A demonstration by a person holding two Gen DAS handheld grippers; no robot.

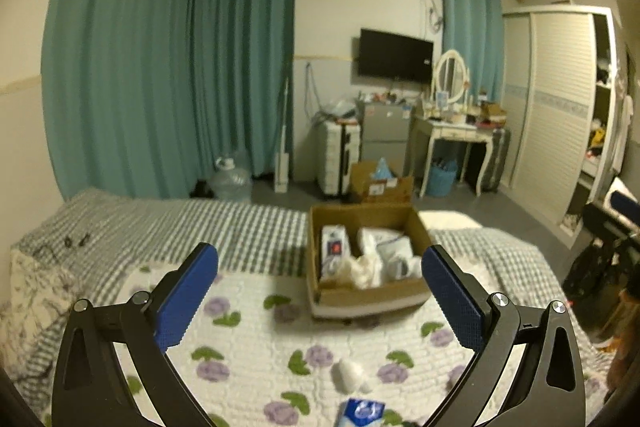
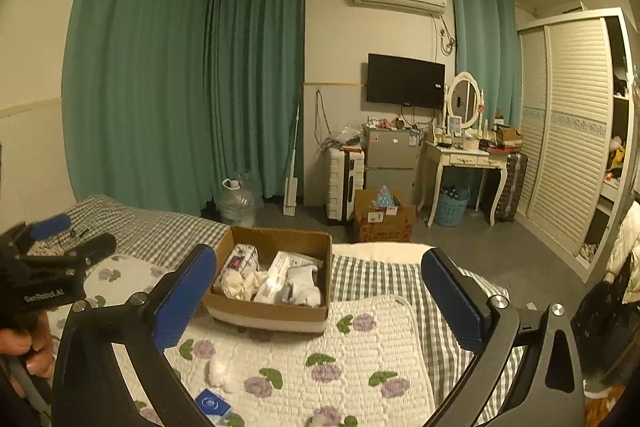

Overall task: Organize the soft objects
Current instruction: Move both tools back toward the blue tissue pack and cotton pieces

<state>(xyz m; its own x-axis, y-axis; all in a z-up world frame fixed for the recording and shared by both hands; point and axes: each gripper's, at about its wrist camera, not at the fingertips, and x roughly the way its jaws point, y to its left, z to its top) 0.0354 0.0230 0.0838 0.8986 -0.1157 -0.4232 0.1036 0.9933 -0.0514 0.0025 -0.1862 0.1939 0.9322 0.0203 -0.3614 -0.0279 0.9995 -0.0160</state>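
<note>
Both grippers, left [image 1: 320, 291] and right [image 2: 320, 291]: fingers wide open, empty. White soft wad [image 1: 351, 375] lies on bed quilt [image 1: 248, 339] below/ahead of left fingers, nearer than cardboard box [image 1: 420, 223]; left hand approx. closer.

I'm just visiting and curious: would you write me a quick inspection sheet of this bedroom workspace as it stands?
Surface: bed with floral quilt over a checked sheet.
Job's things: cardboard box on the bed holds white soft items and packets; a white wad and a blue packet lie loose on the quilt.
Clutter: second carton, water jug and suitcase on the floor.
Grippers: left gripper and right gripper both open, empty.
Cables: wires hang on the wall near the television.
Surroundings: green curtains, dressing table, wardrobe.
</note>
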